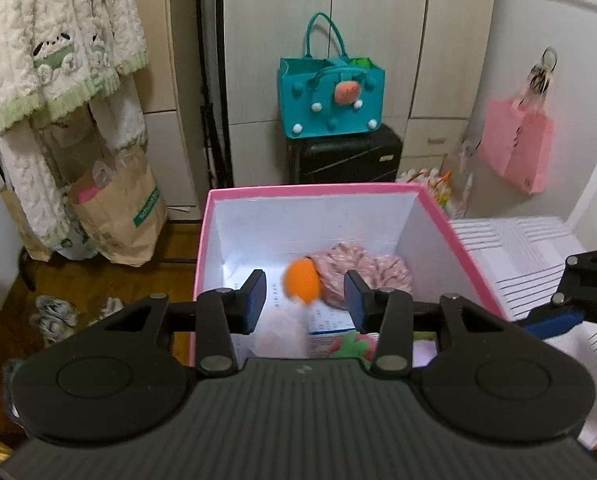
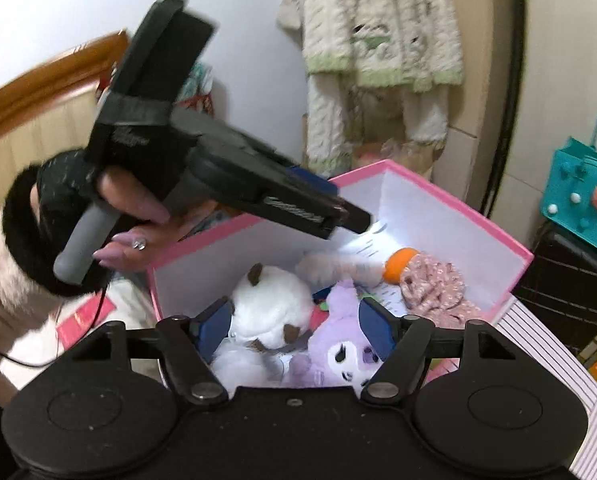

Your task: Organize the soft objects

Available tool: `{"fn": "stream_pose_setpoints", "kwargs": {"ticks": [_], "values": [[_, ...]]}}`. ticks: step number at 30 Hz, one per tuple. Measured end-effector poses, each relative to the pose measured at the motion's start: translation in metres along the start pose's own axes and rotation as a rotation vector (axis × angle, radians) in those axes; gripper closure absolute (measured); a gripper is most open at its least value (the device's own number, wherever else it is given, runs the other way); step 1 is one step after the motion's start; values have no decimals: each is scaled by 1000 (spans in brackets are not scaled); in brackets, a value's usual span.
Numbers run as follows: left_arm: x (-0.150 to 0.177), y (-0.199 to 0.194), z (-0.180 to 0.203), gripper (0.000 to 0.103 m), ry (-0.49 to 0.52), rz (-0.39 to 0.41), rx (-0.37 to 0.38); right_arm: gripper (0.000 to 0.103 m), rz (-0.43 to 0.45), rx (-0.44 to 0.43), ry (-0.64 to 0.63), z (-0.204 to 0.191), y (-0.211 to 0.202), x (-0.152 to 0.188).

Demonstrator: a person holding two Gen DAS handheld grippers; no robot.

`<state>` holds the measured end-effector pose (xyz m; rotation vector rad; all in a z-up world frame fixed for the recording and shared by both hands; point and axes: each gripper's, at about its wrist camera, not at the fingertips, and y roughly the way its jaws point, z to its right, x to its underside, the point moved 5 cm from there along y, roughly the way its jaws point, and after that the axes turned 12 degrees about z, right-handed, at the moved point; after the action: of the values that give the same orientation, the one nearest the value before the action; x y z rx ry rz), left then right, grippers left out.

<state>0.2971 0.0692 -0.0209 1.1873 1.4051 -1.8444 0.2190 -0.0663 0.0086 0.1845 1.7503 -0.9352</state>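
A pink box (image 1: 318, 191) with white inner walls stands open below both grippers. My left gripper (image 1: 305, 300) hangs over it, open; a blurred orange ball (image 1: 301, 285) shows beyond the gap, untouched by either pad. Next to it in the box lies a pink floral soft piece (image 1: 366, 276). In the right wrist view the orange ball (image 2: 398, 266) has a blurred beige part attached, under the left gripper (image 2: 354, 218). My right gripper (image 2: 296, 328) is open above a white plush (image 2: 270, 308) and a purple plush (image 2: 338, 344), pressing on neither. A green and pink plush (image 1: 354, 344) lies near the front wall.
A teal felt bag (image 1: 332, 100) sits on a black suitcase (image 1: 344, 156) before the wardrobe. Paper bags (image 1: 118, 212) and hanging fleece clothes (image 1: 50, 40) stand left, a pink bag (image 1: 516, 144) hangs right. A white striped surface (image 1: 518, 248) adjoins the box. A hand (image 2: 138, 216) holds the left gripper.
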Motion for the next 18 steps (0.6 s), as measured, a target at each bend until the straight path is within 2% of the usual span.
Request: {"fn": "stream_pose_setpoints", "kwargs": {"ticks": [8, 14, 18], "values": [[1, -41, 3, 56, -44, 36, 30, 26, 5, 110, 74, 9, -26, 8], [6, -69, 15, 52, -62, 24, 67, 16, -6, 178, 108, 9, -43, 13], [7, -90, 24, 46, -41, 39, 57, 8, -29, 281, 77, 1, -58, 11]]}}
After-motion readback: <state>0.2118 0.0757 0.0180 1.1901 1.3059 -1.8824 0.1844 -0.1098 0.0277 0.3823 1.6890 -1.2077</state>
